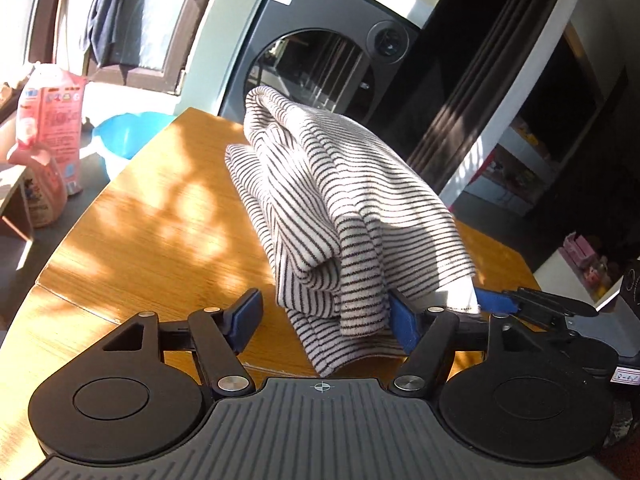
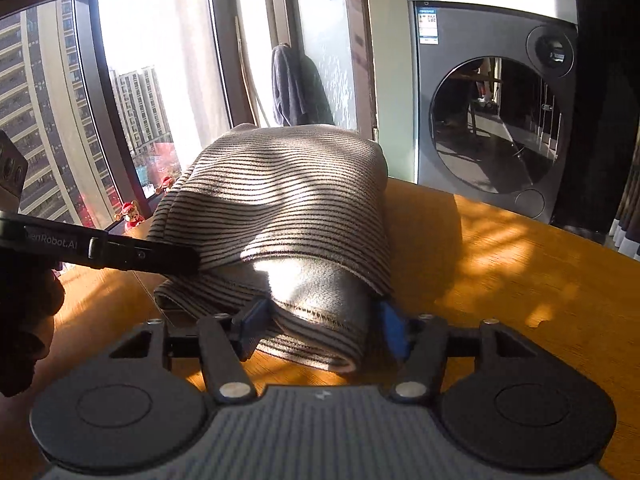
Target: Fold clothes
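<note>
Here, the striped garment [image 1: 344, 200] lies folded into a thick bundle on the wooden table [image 1: 152, 216], and I take that bundle as my landmark. My left gripper [image 1: 324, 316] sits at its near end with the jaws well apart: the right blue pad touches the cloth's edge, while the left pad stands clear of it over bare wood, so nothing is clamped there. My right gripper [image 2: 320, 328] is at another side of the bundle, its jaws spread wide around a rolled fold of the fabric; both blue pads sit right against the roll, yet I cannot tell whether they press on it or merely flank it. In the right wrist view a finger of my left gripper reaches in from the left and meets the bundle's lower edge. Beyond the bundle stands a dark front-loading washing machine [image 2: 492, 120]. To the bundle's left, off the table, are a pink detergent bottle [image 1: 44, 144] and a blue basin [image 1: 128, 132]. A dark cloth [image 2: 296, 88] hangs by the window behind the bundle.
</note>
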`<state>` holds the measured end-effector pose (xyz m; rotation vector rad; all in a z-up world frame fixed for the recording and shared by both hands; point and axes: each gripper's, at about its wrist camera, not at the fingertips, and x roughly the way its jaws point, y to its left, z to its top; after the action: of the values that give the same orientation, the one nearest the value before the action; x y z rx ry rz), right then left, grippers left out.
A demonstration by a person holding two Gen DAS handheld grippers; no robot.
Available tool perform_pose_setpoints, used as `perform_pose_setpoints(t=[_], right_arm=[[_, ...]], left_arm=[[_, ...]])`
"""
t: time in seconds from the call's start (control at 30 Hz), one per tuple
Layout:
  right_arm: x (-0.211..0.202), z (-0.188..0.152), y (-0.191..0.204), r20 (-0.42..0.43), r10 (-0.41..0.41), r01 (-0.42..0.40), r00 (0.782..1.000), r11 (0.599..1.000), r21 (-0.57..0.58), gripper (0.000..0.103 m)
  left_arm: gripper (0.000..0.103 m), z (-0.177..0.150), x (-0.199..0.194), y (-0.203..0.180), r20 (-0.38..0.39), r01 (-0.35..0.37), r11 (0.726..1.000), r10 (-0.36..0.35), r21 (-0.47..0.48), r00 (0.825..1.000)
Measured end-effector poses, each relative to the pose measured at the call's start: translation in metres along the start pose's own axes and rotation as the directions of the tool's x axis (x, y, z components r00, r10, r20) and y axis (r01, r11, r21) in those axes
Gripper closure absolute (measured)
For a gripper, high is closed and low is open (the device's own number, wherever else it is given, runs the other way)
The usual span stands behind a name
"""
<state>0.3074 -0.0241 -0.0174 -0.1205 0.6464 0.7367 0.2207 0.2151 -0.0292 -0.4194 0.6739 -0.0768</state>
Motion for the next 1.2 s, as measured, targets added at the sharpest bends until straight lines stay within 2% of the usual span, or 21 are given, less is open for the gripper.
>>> perform_pose_setpoints(t=[0.03,0.1,0.13,0.17,0.3,0.4,0.43,0.53,0.6,0.67,0.77,0.93,1.03,1.2], right_arm=[[-0.004,-0.002,-0.003,-0.003,-0.02,0.02,1.0,1.0,0.011,0.028],[-0.017,-0.011,-0.004,0.002,-0.041,0.04,0.999,0.999,0.019,0.009],[-0.024,-0.016,-0.004,0.003,-0.048,0.048,0.999,0.999,0.021,0.004],[-0.031,-0.021,-0.004,0.003,-0.058,0.058,0.998,0.998,0.023,0.0],[-0.047,-0.038,0.002,-0.062,-0.099,0.1,0.993,0.995,0.007,0.0],[-0.051,-0.046,0.012,-0.101,-0.149,0.144,0.984,0.988,-0.05,0.0],[-0.054,-0.048,0.013,-0.083,-0.168,0.163,0.982,0.984,-0.068,0.0],[-0.06,-0.057,0.013,-0.026,-0.194,0.19,0.981,0.977,-0.101,0.0],[-0.061,-0.054,-0.004,-0.056,-0.138,0.138,0.989,0.99,-0.008,0.0],[-0.061,-0.052,-0.013,-0.056,-0.19,0.192,0.98,0.981,0.02,0.0],[-0.06,-0.052,-0.019,-0.055,-0.23,0.233,0.972,0.971,0.05,0.0],[-0.062,-0.052,-0.018,-0.056,-0.232,0.234,0.971,0.971,0.048,0.0],[-0.061,-0.052,-0.018,-0.056,-0.231,0.234,0.971,0.971,0.048,0.0],[-0.061,-0.052,-0.019,-0.055,-0.231,0.233,0.971,0.971,0.049,0.0]], left_arm=[[0.026,-0.004,-0.003,-0.005,0.007,-0.02,1.0,0.02,0.0,1.0],[0.009,-0.014,-0.012,-0.017,0.027,-0.07,0.998,0.07,0.0,0.997],[0.001,-0.022,-0.016,-0.025,0.039,-0.098,0.995,0.098,0.004,0.994],[0.0,-0.031,-0.021,-0.034,0.049,-0.131,0.991,0.13,0.013,0.99],[0.0,-0.058,-0.029,-0.069,0.06,-0.297,0.952,0.293,0.073,0.954],[0.0,-0.075,-0.026,-0.1,0.053,-0.438,0.885,0.436,0.155,0.899],[0.0,-0.08,-0.025,-0.108,0.059,-0.465,0.87,0.462,0.161,0.885],[0.0,-0.087,-0.024,-0.114,0.081,-0.519,0.85,0.514,0.088,0.854],[0.0,-0.089,-0.02,-0.117,0.098,-0.546,0.836,0.539,0.059,0.836],[0.0,-0.085,-0.016,-0.12,0.097,-0.552,0.832,0.546,0.054,0.832],[0.0,-0.081,-0.012,-0.121,0.095,-0.54,0.839,0.534,0.06,0.84],[0.0,-0.085,-0.013,-0.122,0.094,-0.543,0.838,0.538,0.051,0.838],[0.0,-0.086,-0.012,-0.124,0.095,-0.559,0.828,0.554,0.038,0.827],[0.0,-0.086,-0.012,-0.123,0.096,-0.559,0.829,0.554,0.036,0.827]])
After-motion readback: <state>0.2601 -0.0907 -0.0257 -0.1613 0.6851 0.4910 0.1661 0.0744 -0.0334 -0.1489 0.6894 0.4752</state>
